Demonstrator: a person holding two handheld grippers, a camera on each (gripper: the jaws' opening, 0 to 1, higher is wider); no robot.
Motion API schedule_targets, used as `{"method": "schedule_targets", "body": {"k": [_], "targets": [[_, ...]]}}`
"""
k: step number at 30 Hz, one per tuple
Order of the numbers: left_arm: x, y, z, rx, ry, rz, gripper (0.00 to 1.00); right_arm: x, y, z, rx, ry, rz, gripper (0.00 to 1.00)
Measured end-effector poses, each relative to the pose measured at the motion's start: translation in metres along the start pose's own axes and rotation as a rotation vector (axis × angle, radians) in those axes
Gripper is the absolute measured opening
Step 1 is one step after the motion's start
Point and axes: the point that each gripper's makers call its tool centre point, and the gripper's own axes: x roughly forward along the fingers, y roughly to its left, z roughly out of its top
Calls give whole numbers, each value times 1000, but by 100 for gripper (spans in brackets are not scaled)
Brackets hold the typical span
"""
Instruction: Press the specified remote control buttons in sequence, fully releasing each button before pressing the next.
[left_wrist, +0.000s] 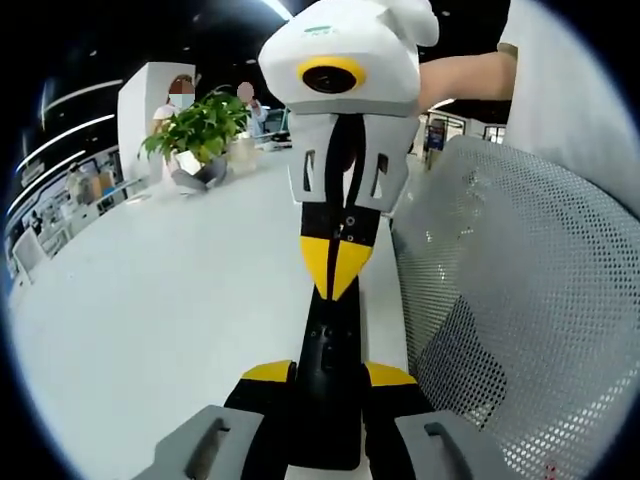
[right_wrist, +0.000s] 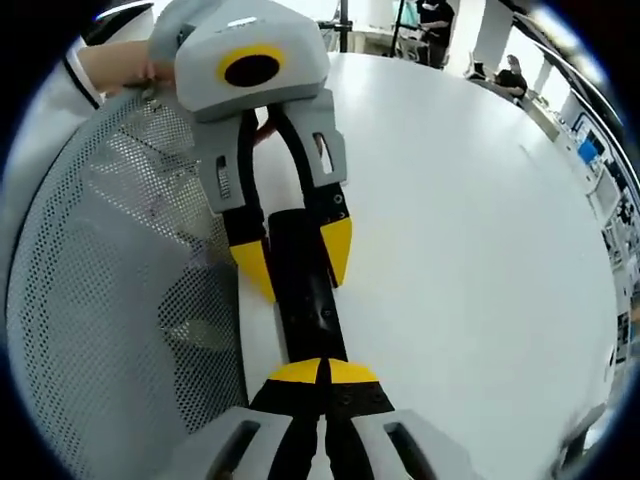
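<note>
A slim black remote control (left_wrist: 326, 352) lies along the edge of the white table (left_wrist: 150, 300). My left gripper (left_wrist: 328, 374) is shut on the remote's near end, one yellow-tipped jaw on each side. My right gripper (left_wrist: 335, 268), white-bodied, comes down from the top, its yellow tips shut together and touching the remote's top face. In the right gripper view, my right gripper (right_wrist: 325, 372) shows its joined tips on the remote (right_wrist: 305, 300), while the grey left gripper (right_wrist: 295, 255) clamps the remote's far end. The buttons under the tips are hidden.
A grey mesh chair back (left_wrist: 520, 300) stands close beside the remote, also in the right gripper view (right_wrist: 110, 280). A potted plant (left_wrist: 200, 125) sits far across the table (right_wrist: 470, 230). A person's forearm (left_wrist: 470, 75) holds the right gripper. People stand in the background.
</note>
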Motion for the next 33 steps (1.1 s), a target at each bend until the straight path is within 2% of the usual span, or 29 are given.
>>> {"method": "schedule_targets", "body": {"k": [4, 7, 12, 16, 19, 33], "targets": [[0, 0, 0, 3, 0, -1, 25, -2, 0, -2, 24, -31, -22, 0], [0, 0, 1, 5, 1, -2, 25, -3, -1, -1, 97, -123, -59, 0], [0, -1, 1, 9, 4, -5, 25, -5, -1, -1, 147, -242, -122, 0], [0, 0, 0, 10, 6, -2, 25, -5, 0, -1, 117, -248, -131, 0], [0, 0, 0, 6, 4, 3, 25, -5, -2, 0, 150, -245, -113, 0], [-1, -1, 1, 12, 7, 0, 25, -5, -1, 0, 149, -243, -62, 0]]}}
